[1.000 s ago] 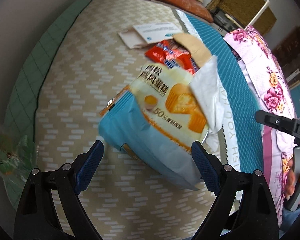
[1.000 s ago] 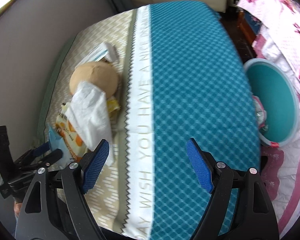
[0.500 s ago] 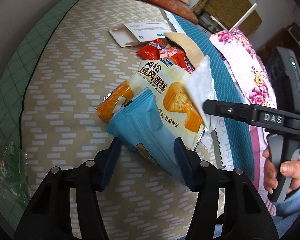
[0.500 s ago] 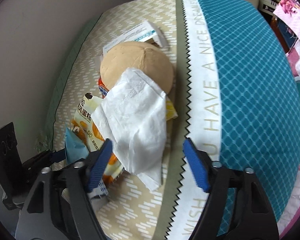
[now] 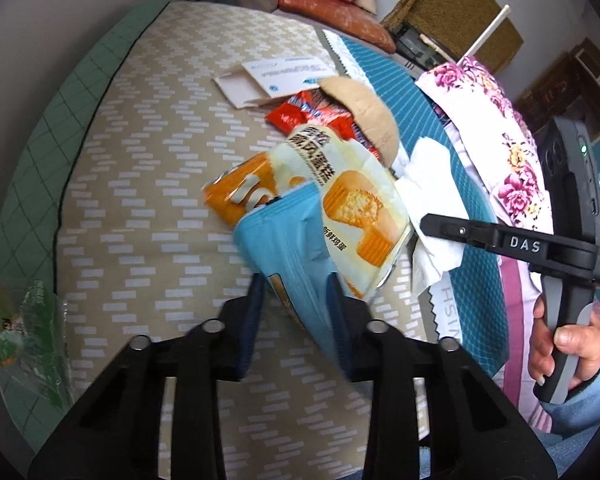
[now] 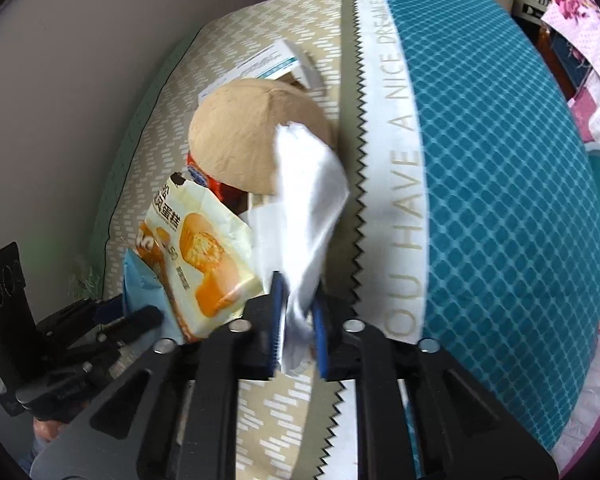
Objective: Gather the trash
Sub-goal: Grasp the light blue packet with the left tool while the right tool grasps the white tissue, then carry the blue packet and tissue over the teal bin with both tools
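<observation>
The left hand-held gripper (image 5: 296, 304) is closing on the blue snack wrapper (image 5: 288, 248), which runs straight ahead of it. The right hand-held gripper (image 6: 298, 320) is clamped on the white tissue (image 6: 308, 216) (likewise straight ahead of its jaws).

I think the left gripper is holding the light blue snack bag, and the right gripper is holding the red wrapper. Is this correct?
Not quite. The right gripper is shut on the white tissue, not the red wrapper, which lies untouched under the tan round piece; the right wrist view shows this. The left gripper is closing on the light blue snack bag, as you said.
</observation>
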{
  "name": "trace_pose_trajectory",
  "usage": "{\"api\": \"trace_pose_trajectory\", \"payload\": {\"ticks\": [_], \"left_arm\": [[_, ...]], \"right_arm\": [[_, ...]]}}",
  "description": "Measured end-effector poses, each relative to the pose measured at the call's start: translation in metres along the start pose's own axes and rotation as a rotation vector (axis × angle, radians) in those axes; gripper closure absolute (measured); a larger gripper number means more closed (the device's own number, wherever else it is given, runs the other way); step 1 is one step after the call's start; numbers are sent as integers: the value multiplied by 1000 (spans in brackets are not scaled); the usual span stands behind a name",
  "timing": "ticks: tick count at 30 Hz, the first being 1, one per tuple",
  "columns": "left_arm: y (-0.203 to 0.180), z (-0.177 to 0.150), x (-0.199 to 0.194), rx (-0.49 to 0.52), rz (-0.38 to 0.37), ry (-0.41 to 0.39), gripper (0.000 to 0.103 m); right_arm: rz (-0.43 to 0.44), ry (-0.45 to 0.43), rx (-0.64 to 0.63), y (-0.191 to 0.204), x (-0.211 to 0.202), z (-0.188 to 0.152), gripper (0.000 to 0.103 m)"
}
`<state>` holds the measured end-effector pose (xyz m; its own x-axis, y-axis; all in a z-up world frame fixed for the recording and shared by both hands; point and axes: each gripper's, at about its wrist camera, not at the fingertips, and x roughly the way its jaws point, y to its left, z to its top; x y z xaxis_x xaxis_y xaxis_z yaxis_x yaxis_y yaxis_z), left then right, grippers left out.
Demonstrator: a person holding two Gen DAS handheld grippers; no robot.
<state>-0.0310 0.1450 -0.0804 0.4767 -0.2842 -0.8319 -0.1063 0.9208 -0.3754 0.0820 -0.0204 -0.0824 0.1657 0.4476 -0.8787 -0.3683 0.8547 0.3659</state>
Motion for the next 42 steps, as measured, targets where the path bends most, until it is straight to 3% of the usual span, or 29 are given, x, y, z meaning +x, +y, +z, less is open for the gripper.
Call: {"api": "trace_pose_trajectory", "payload": {"ticks": [10, 17, 25, 42], "left_arm": [[-27, 1, -22, 61, 15, -34, 82], [-53, 12, -24, 107, 19, -47, 82], [-84, 34, -3, 151, 11, -34, 82], [-196, 76, 53, 352, -17, -13, 82]], "right_arm": [[28, -47, 50, -49, -40, -13, 96], [55, -78, 76, -60, -58, -14, 96], [46, -152, 108, -86, -85, -16, 96], [-31, -330, 312, -185, -134, -15, 96]]}}
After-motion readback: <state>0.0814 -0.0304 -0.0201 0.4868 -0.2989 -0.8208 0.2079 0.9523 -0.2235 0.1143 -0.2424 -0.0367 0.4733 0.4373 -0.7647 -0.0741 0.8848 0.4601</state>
